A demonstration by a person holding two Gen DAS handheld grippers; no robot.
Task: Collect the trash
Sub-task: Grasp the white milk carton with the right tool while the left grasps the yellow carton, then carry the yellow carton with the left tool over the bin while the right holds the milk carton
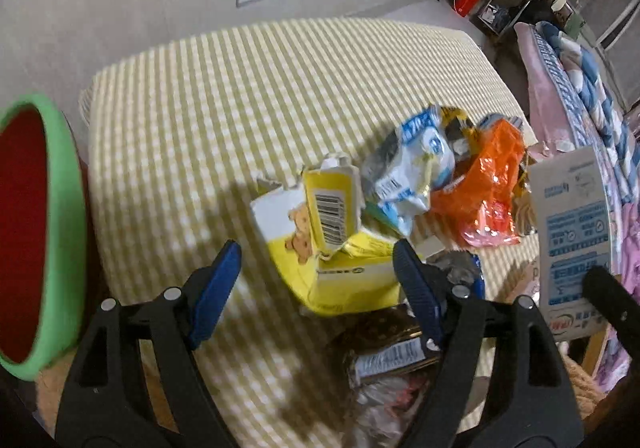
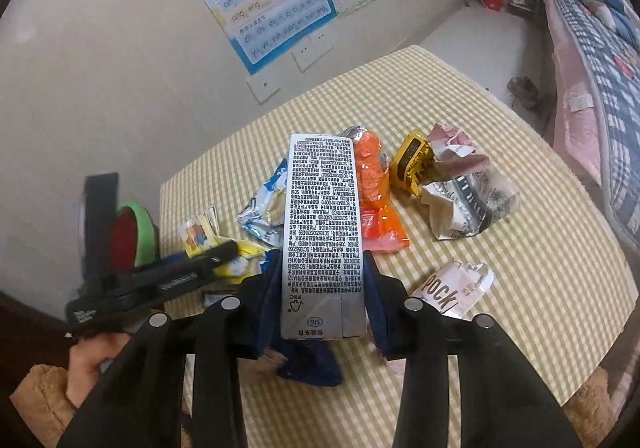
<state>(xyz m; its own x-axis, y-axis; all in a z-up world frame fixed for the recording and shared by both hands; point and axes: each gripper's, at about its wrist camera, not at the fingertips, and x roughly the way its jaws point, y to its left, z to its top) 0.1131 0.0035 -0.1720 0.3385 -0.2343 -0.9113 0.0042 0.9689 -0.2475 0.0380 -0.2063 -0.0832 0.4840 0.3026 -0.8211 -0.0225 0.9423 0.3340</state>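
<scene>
My left gripper [image 1: 317, 250] hangs open over the checked table, its blue pads either side of a torn yellow box [image 1: 320, 244] with a bear print; neither pad presses on it. My right gripper [image 2: 324, 264] is shut on a tall silver drink carton [image 2: 320, 232], held upright above the table; the same carton [image 1: 572, 224] shows at the right of the left wrist view. A bin with a green rim [image 1: 60, 208] and red inside stands off the table's left end. Loose wrappers lie around: blue-white [image 1: 412, 168], orange [image 1: 488, 184], brown [image 1: 384, 348].
The table's yellow-check cloth [image 1: 240, 108] is bare on its far half. A yellow-black packet [image 2: 414, 164], a crumpled paper bag [image 2: 468, 200] and a torn pink box [image 2: 452, 288] lie to the right. A bed [image 2: 592, 96] runs along the right; a wall with posters stands behind.
</scene>
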